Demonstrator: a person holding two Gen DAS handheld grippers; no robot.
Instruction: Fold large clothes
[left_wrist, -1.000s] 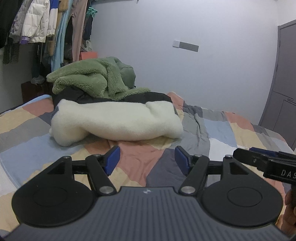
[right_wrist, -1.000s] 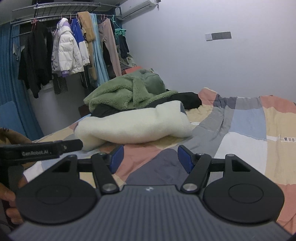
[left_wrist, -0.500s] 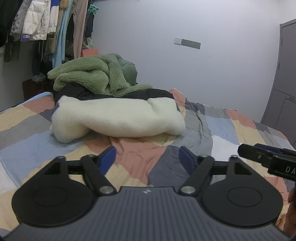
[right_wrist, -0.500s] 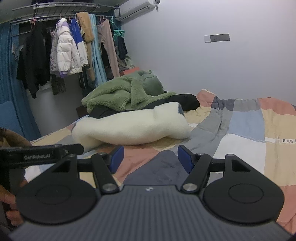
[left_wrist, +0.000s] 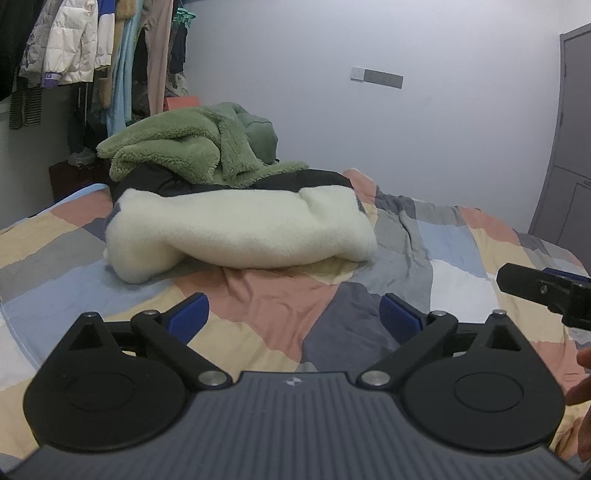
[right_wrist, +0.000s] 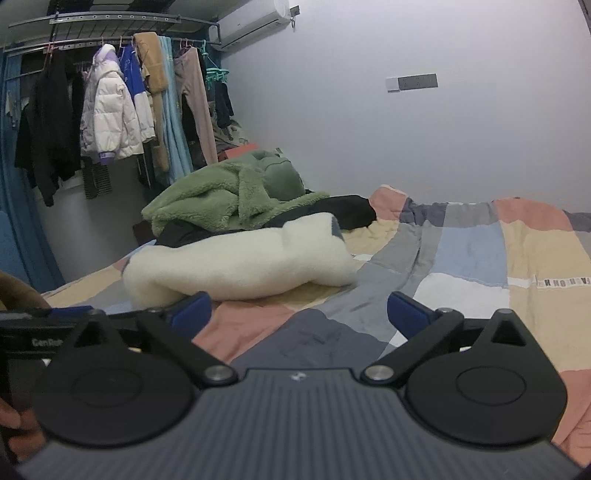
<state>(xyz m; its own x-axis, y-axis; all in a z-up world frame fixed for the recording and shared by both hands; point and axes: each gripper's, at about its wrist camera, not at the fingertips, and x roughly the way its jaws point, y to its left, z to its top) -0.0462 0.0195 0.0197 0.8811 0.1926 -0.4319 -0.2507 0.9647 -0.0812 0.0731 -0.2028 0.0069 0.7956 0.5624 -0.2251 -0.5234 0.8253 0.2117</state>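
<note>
A folded cream fleece garment (left_wrist: 240, 232) (right_wrist: 240, 258) lies on the patchwork bedspread (left_wrist: 280, 306) (right_wrist: 472, 258), ahead of both grippers. Behind it a crumpled green fleece (left_wrist: 184, 151) (right_wrist: 221, 199) rests on a black garment (left_wrist: 295, 181) (right_wrist: 351, 210). My left gripper (left_wrist: 293, 314) hovers over the bedspread short of the cream garment, its jaws opening wide with nothing between them. My right gripper (right_wrist: 299, 310) hangs likewise, jaws opening, nothing held. Each gripper's tip shows at the edge of the other's view.
A clothes rail with hanging jackets (right_wrist: 110, 110) (left_wrist: 66, 48) stands at the left beyond the bed. A grey door (left_wrist: 569, 155) is at the right. An air conditioner (right_wrist: 255, 22) hangs high on the grey wall. A hand (left_wrist: 583, 384) shows at the right edge.
Both grippers' jaws have spread much wider apart. The left view has tipped slightly, so the garments sit a little lower. Nothing on the bed has moved.
</note>
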